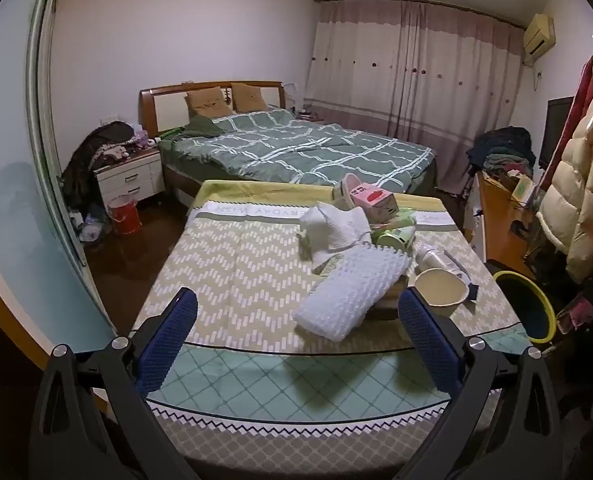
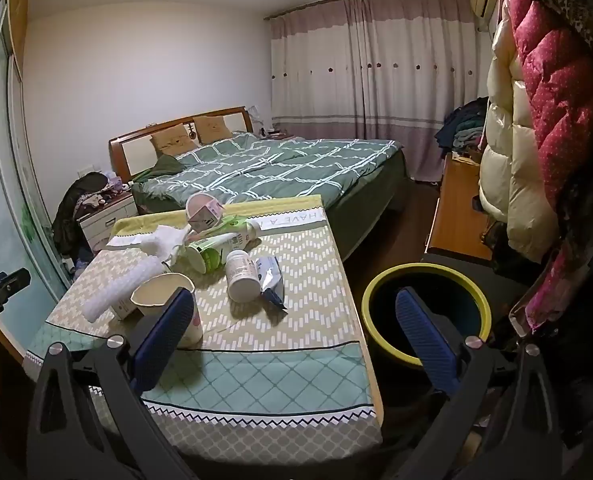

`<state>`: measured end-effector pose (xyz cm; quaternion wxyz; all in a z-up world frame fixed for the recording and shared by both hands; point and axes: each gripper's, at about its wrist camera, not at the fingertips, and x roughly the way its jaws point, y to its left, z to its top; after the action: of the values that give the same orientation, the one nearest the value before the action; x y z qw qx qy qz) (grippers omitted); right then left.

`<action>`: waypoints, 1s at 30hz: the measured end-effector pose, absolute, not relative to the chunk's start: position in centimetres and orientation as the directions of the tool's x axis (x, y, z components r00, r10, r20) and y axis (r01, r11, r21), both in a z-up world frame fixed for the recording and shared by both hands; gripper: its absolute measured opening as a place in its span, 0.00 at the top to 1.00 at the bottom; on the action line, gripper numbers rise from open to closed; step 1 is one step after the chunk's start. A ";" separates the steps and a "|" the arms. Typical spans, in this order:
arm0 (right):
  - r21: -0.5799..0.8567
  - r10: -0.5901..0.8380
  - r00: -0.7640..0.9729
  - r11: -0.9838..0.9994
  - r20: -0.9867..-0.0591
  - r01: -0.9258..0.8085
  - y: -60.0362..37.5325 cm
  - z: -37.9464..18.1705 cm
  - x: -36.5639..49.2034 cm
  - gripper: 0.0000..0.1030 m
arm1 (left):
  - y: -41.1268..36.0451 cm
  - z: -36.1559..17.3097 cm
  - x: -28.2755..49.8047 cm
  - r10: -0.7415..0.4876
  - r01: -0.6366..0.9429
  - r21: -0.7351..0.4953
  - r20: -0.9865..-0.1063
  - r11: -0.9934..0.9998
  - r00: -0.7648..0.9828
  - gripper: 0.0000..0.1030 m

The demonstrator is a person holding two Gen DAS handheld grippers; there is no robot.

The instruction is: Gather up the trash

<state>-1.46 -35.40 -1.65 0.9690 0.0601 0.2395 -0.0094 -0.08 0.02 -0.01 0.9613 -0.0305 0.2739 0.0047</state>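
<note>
Lying on its side near the right edge of the cloth-covered table (image 2: 256,368), the white bottle (image 2: 241,277) runs lengthwise toward the camera, base nearest, beside a blue-white wrapper (image 2: 271,280). A paper cup (image 2: 168,304) stands upright. The yellow-rimmed bin (image 2: 424,312) sits right of the table; a bed (image 2: 272,168) lies behind. The left gripper (image 1: 298,322) and the right gripper (image 2: 296,320) both gape wide, holding nothing.

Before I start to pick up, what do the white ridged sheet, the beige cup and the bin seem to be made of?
White ridged sheet: probably soft foam packing; bumpy, matte, bending under its own weight.
Beige cup: likely paper; thin rim, dull surface.
Bin: apparently plastic; smooth yellow-green rim with slight sheen, dark inside.
</note>
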 end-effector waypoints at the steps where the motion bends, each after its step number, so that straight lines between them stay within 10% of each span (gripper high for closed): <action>1: 0.112 0.011 0.885 0.993 -0.465 0.047 -35.5 -1.6 -1.4 0.06 | 0.0 0.0 -0.1 -0.003 -0.030 -0.053 -0.525 0.998 0.851 0.04; 30: 0.104 0.013 0.877 0.994 -0.481 0.043 -34.9 -1.9 -0.3 0.06 | 0.2 0.1 0.0 -0.003 -0.024 -0.046 -0.524 0.999 0.851 0.04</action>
<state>-0.33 -34.88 -1.93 0.9670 0.0557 0.2483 -0.0078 -0.01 0.19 0.09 0.9618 -0.0253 0.2725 0.0055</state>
